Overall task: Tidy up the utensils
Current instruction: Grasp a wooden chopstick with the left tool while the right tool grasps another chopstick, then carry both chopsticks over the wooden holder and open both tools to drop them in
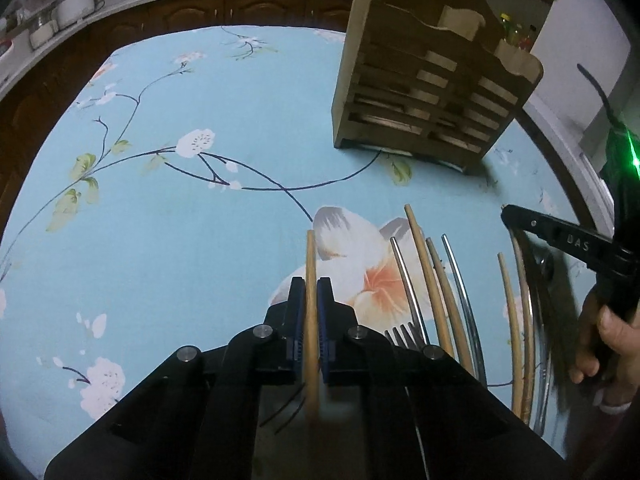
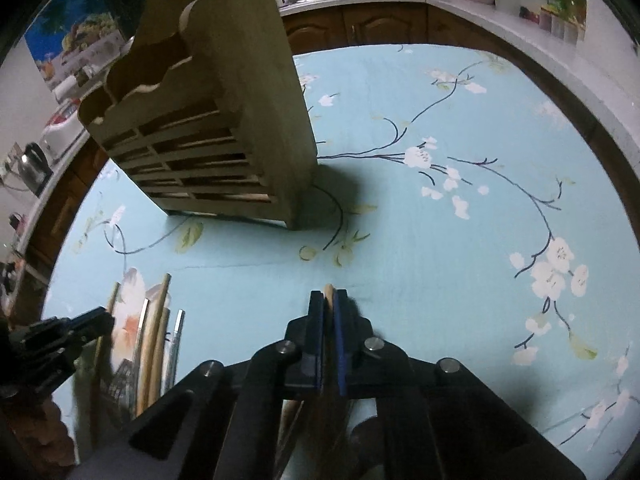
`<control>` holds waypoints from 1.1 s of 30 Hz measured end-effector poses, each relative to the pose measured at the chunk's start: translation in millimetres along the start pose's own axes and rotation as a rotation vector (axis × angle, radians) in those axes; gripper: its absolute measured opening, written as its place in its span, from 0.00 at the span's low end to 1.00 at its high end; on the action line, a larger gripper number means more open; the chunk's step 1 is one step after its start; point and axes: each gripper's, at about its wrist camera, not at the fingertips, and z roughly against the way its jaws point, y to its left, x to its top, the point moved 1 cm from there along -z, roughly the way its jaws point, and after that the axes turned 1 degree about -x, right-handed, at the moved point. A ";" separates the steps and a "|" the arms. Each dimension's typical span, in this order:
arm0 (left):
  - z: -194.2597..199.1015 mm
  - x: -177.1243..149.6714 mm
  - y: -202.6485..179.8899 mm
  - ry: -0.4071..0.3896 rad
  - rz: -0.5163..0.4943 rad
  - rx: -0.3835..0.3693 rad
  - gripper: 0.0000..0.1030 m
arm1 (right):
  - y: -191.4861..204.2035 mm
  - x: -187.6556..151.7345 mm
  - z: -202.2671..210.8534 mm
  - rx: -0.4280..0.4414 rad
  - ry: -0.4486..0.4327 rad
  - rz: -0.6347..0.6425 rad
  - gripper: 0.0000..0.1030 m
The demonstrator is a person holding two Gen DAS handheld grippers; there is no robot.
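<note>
L gripper (image 1: 308, 300) clamping chopstick (image 1: 310, 264) | R gripper (image 2: 329, 304) pinching chopstick (image 2: 329, 290) near tip | rest lying on cloth (image 1: 200, 240), rack (image 1: 420, 92) beyond | risk: thin sticks pivoting/slipping w/ tip-only grip, missing slots

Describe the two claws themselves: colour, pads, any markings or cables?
Both claws, left and right, are matte black with blue ribbed pads and silver pivot bolts. The right one carries "DAS" lettering, with a black cable and a green light above its body.
</note>
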 end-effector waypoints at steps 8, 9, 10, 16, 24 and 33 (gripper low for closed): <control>53.4 1.2 -4.4 -0.117 0.001 -0.095 0.05 | 2.5 -0.7 66.4 0.106 -0.141 -0.033 0.05; 63.6 1.1 -5.1 -0.137 -0.001 -0.107 0.05 | 3.2 -1.6 78.0 0.119 -0.164 -0.031 0.05; 72.8 1.1 -7.5 -0.154 -0.004 -0.114 0.05 | 3.6 -2.0 86.3 0.123 -0.178 -0.031 0.05; 129.2 -4.4 -11.2 -0.259 -0.006 -0.152 0.05 | 10.7 -11.7 132.9 0.152 -0.265 -0.020 0.05; 176.1 -15.9 -13.7 -0.351 -0.020 -0.166 0.05 | 15.0 -28.3 180.1 0.181 -0.347 0.002 0.05; 209.7 -10.8 -21.9 -0.436 -0.040 -0.175 0.05 | 15.7 -25.9 215.8 0.214 -0.417 0.019 0.05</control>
